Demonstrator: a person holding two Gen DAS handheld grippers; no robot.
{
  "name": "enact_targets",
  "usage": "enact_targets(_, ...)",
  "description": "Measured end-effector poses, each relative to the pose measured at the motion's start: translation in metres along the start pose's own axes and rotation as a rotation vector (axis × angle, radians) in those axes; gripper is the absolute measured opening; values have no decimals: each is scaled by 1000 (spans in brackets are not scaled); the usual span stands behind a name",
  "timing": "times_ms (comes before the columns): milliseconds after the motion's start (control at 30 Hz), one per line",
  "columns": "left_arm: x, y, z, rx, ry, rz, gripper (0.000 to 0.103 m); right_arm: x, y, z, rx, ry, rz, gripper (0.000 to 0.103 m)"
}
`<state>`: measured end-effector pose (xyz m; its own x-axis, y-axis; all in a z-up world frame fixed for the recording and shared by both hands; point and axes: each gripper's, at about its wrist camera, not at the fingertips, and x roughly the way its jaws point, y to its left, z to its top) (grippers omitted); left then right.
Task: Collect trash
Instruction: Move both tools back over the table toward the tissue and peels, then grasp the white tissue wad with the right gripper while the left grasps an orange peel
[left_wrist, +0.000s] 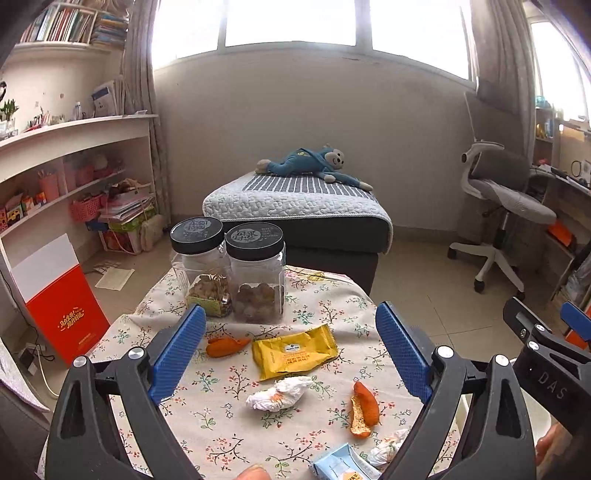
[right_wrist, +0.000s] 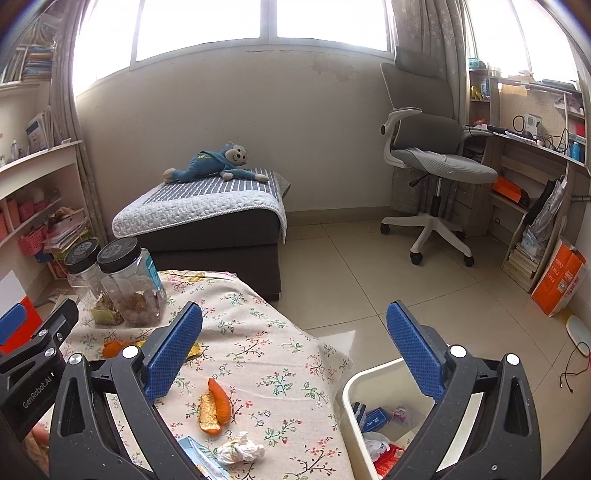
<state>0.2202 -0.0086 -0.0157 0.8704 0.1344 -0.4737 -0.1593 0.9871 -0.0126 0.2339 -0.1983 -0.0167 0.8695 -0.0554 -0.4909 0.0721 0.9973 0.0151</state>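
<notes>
Trash lies on the floral tablecloth (left_wrist: 332, 302): a yellow snack wrapper (left_wrist: 293, 352), a crumpled white tissue (left_wrist: 279, 394), an orange peel (left_wrist: 364, 410) on the right, another peel (left_wrist: 225, 346) on the left, a light-blue carton (left_wrist: 341, 465) and a second tissue wad (left_wrist: 386, 448) at the front. My left gripper (left_wrist: 290, 354) hovers open above them, holding nothing. My right gripper (right_wrist: 293, 354) is open and empty, spanning the table's right edge and the white bin (right_wrist: 351, 391), which holds wrappers. The right wrist view shows the peel (right_wrist: 216, 406), tissue (right_wrist: 240, 450) and carton (right_wrist: 197, 452).
Two black-lidded clear jars (left_wrist: 255, 273) (left_wrist: 199, 258) stand at the table's far side. Beyond are a dark ottoman with a quilt and blue plush toy (left_wrist: 317, 162), shelves on the left, an office chair (right_wrist: 432, 162) and desk on the right, and tiled floor (right_wrist: 369, 266).
</notes>
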Motion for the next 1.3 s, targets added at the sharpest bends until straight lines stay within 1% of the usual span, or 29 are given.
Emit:
enact_targets(167,11,25,-3,-15,28,45,91,10,25,-3,-30,20,28,96)
enact_targets(400,21,63,-7,-62,53,97,91,26,61,-6,-51,55,70,96)
enact_targets(533,26,86,-10,-93,69,130,90,42,85,-11,-79,114,103,96)
enact_targets(667,33,109,-12,-127,82,163,91,67,113,-24,-113,232,154,96)
enact_targets(800,39,132,-12,-166,97,191,90,99,138,-46,-113,417,210,96)
enact_targets(900,43,148,-13,-200,107,204,90,120,154,-63,-88,522,237,96)
enact_targets(1033,48,162,-13,-229,116,209,90,143,173,-82,-89,619,237,96)
enact_targets(1167,54,169,-14,-226,129,209,90,160,186,-100,-104,702,231,96)
enact_targets(1233,61,171,-15,-221,147,201,90,164,193,-107,-126,716,240,92)
enact_targets(1267,67,171,-15,-213,166,195,90,165,196,-109,-140,724,249,81)
enact_targets(1300,74,170,-15,-205,188,191,90,166,198,-112,-147,738,267,61)
